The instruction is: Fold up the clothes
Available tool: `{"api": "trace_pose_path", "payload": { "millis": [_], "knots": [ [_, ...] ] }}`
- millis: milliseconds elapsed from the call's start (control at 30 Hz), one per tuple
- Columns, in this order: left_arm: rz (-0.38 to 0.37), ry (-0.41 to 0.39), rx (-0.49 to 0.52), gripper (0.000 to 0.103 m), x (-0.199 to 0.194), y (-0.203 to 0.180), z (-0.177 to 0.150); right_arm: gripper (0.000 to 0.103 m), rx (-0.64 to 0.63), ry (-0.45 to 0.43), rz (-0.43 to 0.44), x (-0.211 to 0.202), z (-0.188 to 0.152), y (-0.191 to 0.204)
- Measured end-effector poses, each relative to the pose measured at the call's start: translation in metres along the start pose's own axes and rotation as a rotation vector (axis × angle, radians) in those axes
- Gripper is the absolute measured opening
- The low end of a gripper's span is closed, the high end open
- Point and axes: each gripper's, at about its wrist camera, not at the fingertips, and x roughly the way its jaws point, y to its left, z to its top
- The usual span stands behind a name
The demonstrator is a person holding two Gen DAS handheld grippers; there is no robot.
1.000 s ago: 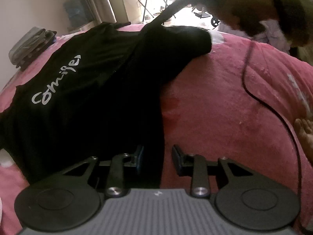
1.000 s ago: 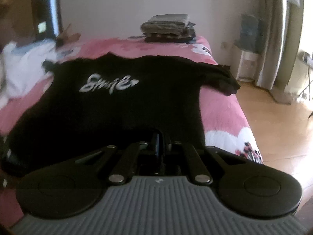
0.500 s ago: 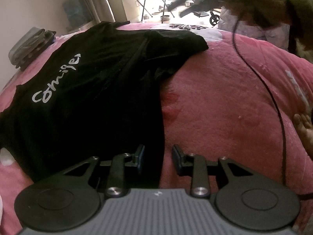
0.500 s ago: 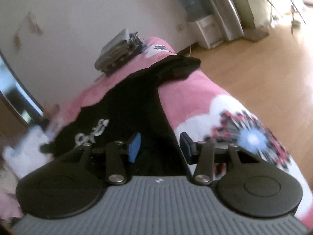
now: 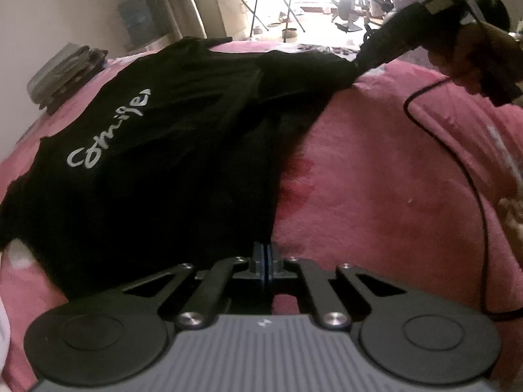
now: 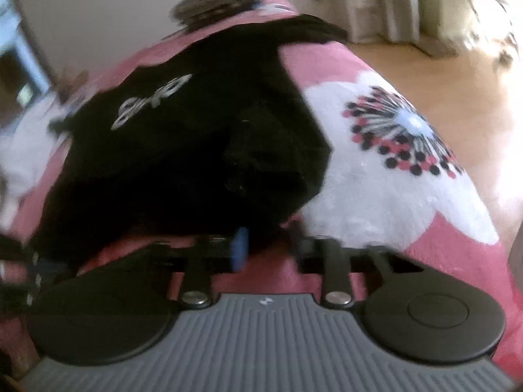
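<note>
A black T-shirt (image 5: 163, 163) with pale lettering lies spread on the pink bed cover (image 5: 392, 179). My left gripper (image 5: 264, 261) is shut, its blue pads pressed together on the shirt's near side edge. In the left wrist view my right gripper (image 5: 359, 62), held by a person's hand (image 5: 474, 49), has its tip at the shirt's far corner. The blurred right wrist view shows the right gripper (image 6: 269, 245) with jaws still apart and closing. The black T-shirt's (image 6: 196, 147) corner lies between them.
A pile of folded clothes (image 5: 62, 75) sits at the bed's far end by the wall. A black cable (image 5: 457, 163) trails over the cover on the right. White cloth (image 6: 19, 150) lies beside the shirt. The bed's edge drops to a wooden floor (image 6: 457, 81).
My left gripper has shut on the shirt's edge. The right gripper let go of the far corner, lifted off, rolled, and has come back down at that corner with its jaws narrowing.
</note>
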Motion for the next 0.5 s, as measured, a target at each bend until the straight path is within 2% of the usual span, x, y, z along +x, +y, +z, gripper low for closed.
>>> {"api": "trace_pose_path", "payload": {
  "millis": [167,300,500],
  "knots": [
    [-0.067,0.008,0.01,0.002,-0.031,0.009,-0.01,0.004,0.266,-0.036,0.1,-0.017,0.016,-0.035],
    [-0.112,0.035,0.058,0.002,-0.042,0.011,-0.017,0.004,0.468,-0.038,0.174,-0.029,0.019,-0.06],
    [-0.134,0.087,0.131,0.001,-0.032,0.004,-0.032,0.004,0.657,0.038,0.092,-0.024,-0.006,-0.084]
  ]
}}
